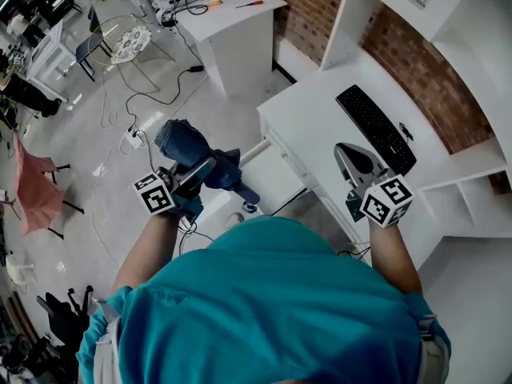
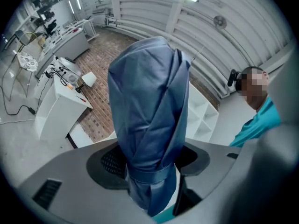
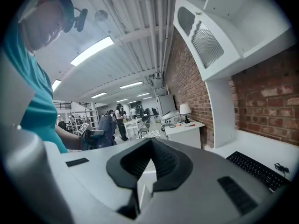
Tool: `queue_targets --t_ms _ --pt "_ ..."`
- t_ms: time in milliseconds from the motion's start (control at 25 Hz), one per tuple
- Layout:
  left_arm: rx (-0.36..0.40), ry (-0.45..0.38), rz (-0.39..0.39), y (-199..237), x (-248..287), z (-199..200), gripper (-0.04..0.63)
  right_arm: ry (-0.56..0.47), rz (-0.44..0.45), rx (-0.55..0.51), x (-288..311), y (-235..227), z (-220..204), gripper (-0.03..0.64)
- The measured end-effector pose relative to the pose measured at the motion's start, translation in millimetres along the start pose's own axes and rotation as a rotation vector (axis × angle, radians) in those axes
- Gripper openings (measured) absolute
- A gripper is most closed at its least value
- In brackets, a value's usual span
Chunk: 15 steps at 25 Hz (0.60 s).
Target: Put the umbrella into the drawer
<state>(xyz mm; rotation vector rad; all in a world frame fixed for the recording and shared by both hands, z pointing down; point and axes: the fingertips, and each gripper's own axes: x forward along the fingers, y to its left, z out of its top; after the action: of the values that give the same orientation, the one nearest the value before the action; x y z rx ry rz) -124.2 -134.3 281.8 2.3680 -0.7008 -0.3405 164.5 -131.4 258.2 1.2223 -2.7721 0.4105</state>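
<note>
My left gripper is shut on a folded dark blue umbrella, held over the floor to the left of the white desk. In the left gripper view the strapped umbrella stands upright between the jaws of the left gripper and fills the middle. A white drawer stands pulled out from the desk's near left side, just right of the umbrella. My right gripper hovers over the desk's front edge with its jaws together and nothing in them. The right gripper shows the same in its own view.
A black keyboard lies on the desk under white shelving against a brick wall. A second white table stands further off. Cables trail on the floor, and a pink chair is at the left.
</note>
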Motion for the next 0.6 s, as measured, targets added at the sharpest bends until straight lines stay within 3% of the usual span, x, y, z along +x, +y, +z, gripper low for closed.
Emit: queue_targets --t_ms 160,400,600 --pt "0.000 0.119 -0.002 26.1 15.7 -11.4 0.287 0.035 -0.033 -0.002 9.0 2.4 -6.2 0.023" --pt "-0.080 0.242 0.004 62.1 46.3 -47.9 0.285 0.081 -0.051 -0.012 26.0 -3.9 -28.1 0.023" --pt "-0.153 0.326 0.082 100.7 64.3 -87.3 0.284 0.098 -0.060 -0.024 42.5 -5.7 -55.2 0.023"
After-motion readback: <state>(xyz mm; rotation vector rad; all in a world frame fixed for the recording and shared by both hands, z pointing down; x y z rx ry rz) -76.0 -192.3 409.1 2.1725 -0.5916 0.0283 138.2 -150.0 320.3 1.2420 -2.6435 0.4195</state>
